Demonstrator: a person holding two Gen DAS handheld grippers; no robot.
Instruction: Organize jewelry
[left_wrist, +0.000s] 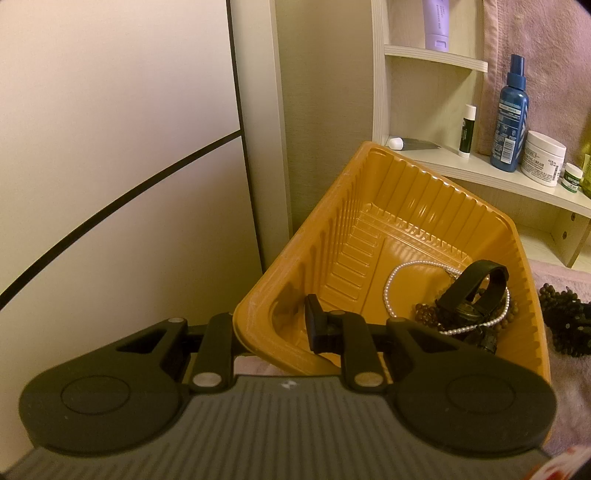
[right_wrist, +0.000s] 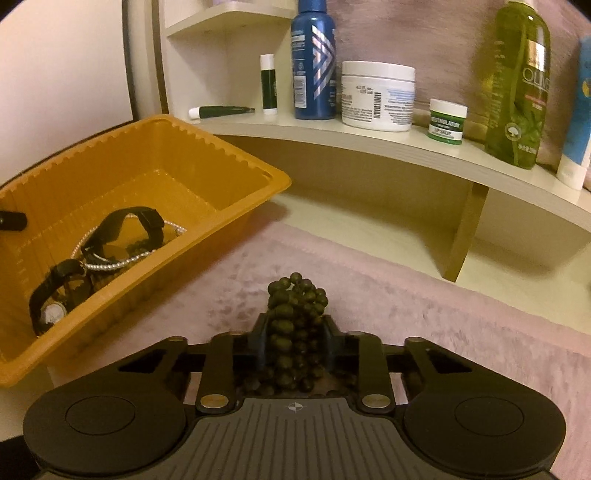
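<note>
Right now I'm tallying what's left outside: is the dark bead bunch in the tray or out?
Out. The dark bead bunch lies on the pink cloth beside the orange tray, between the right gripper's fingers.

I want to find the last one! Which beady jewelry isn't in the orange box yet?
The dark bead strand, bunched on the pink cloth between the right gripper's fingers. The pearl necklace already lies inside the orange box.

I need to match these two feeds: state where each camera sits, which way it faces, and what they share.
Left wrist: on the left gripper, shut on the orange tray's rim, facing wall and shelf.
Right wrist: on the right gripper, looking down at the bead strand between its fingers on the pink cloth.
Shared: tray, blue bottle.
</note>
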